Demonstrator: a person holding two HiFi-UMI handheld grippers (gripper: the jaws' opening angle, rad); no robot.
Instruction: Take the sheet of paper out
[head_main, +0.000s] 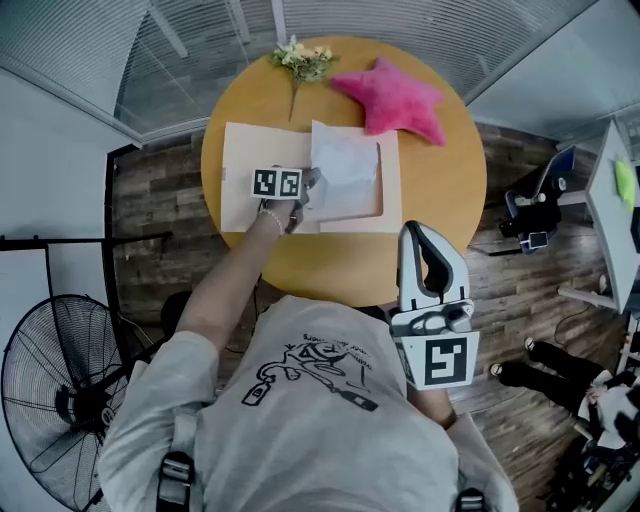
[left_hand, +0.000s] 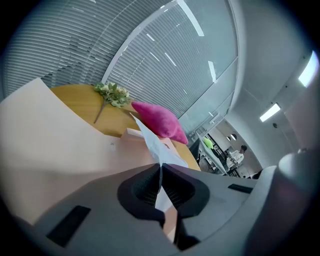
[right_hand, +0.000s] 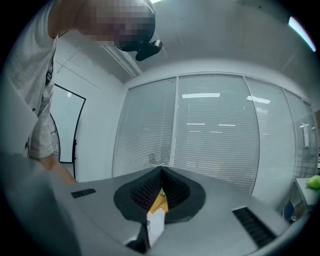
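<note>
A white sheet of paper (head_main: 345, 170) lies partly over an open beige folder (head_main: 248, 150) on the round wooden table (head_main: 440, 190). My left gripper (head_main: 308, 188) is at the sheet's left edge. In the left gripper view its jaws (left_hand: 161, 165) are shut on the sheet (left_hand: 154, 142), which rises bent from between them above the folder (left_hand: 50, 145). My right gripper (head_main: 417, 235) is held close to the body, off the table's near edge. It points level at the window blinds, and its jaws (right_hand: 161, 171) meet with nothing between them.
A pink star-shaped cushion (head_main: 392, 98) and a sprig of flowers (head_main: 303, 62) lie at the table's far side. A standing fan (head_main: 55, 375) is on the floor at the left, and desks and a person's legs (head_main: 545, 375) are at the right.
</note>
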